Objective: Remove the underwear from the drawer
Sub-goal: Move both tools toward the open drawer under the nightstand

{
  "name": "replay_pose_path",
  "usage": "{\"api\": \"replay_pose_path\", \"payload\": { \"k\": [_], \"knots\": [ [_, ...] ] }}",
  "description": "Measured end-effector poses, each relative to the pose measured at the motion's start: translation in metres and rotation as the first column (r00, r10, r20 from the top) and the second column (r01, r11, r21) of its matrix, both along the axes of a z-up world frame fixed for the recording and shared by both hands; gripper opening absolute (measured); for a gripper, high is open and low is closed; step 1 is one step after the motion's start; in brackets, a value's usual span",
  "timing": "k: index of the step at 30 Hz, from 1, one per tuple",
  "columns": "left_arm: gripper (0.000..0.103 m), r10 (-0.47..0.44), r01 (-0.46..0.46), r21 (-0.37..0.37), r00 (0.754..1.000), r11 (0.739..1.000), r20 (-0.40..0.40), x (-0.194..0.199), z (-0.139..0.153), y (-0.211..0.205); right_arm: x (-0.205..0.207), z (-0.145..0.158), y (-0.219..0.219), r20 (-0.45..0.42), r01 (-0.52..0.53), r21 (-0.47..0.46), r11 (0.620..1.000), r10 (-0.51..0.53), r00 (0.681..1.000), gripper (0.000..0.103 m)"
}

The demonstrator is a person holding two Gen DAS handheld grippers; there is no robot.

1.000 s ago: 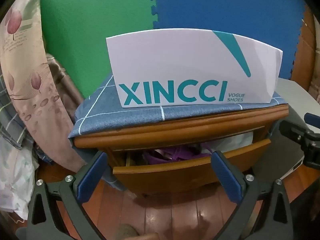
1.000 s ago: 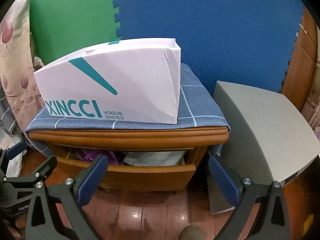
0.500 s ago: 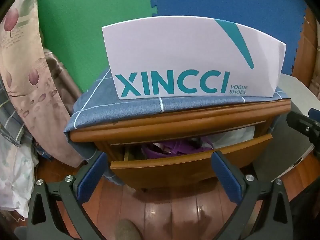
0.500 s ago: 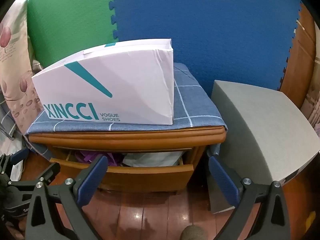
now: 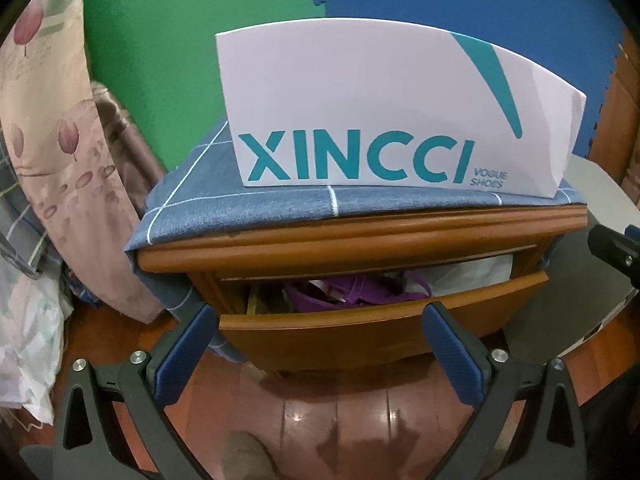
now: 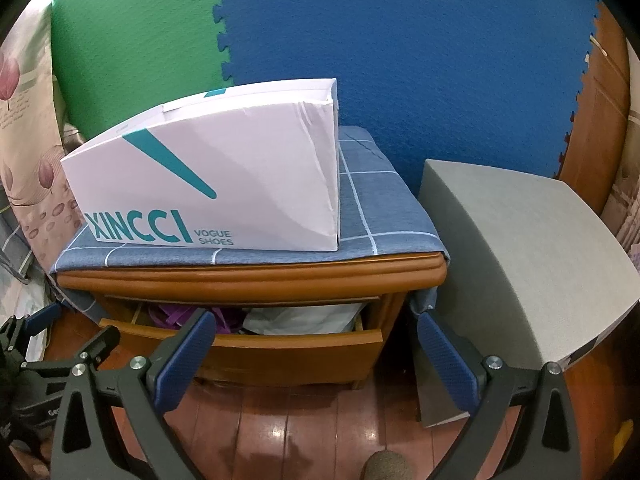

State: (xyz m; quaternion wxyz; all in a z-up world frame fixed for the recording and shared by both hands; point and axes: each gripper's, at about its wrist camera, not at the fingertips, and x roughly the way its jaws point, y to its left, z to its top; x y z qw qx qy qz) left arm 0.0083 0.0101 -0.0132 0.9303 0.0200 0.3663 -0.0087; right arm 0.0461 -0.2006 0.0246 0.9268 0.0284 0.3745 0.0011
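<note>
A wooden nightstand has its top drawer (image 5: 360,336) (image 6: 280,348) pulled partly out. Purple underwear (image 5: 344,292) (image 6: 180,316) lies inside at the left, with white fabric (image 5: 472,274) (image 6: 304,318) beside it on the right. My left gripper (image 5: 320,344) hangs open just in front of the drawer front, its blue pads either side of it, nothing held. My right gripper (image 6: 316,352) is open too, in front of the drawer's right half. In the right wrist view the left gripper (image 6: 60,344) shows at the lower left.
A white XINCCI shoe box (image 5: 384,120) (image 6: 216,188) stands on a blue checked cloth (image 5: 248,208) over the nightstand. A grey box (image 6: 520,256) stands to the right, floral fabric (image 5: 52,152) hangs at the left. Green and blue foam mats cover the wall; the floor is glossy wood.
Both grippers have drifted a little closer to the nightstand and slightly left, so the drawer looks larger. Both stay open, and the drawer and its contents have not moved.
</note>
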Motion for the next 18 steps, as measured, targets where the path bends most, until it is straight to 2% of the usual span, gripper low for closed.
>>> {"api": "replay_pose_path", "payload": {
  "k": [11, 14, 18],
  "knots": [
    [0.103, 0.016, -0.017, -0.021, 1.0, 1.0, -0.008, 0.002, 0.002, 0.001, -0.001, 0.011, -0.011, 0.032, -0.006, 0.023, 1.0, 0.006, 0.999, 0.103],
    [0.103, 0.038, -0.037, -0.043, 0.999, 0.998, 0.026, 0.001, 0.01, -0.001, 0.001, 0.027, -0.022, 0.086, -0.007, 0.041, 0.999, 0.003, 0.996, 0.103],
    [0.103, 0.096, -0.093, -0.153, 0.995, 0.984, 0.008, 0.007, 0.011, 0.007, 0.002, 0.057, -0.04, 0.233, -0.008, 0.013, 1.0, 0.004, 0.972, 0.103]
  ]
}}
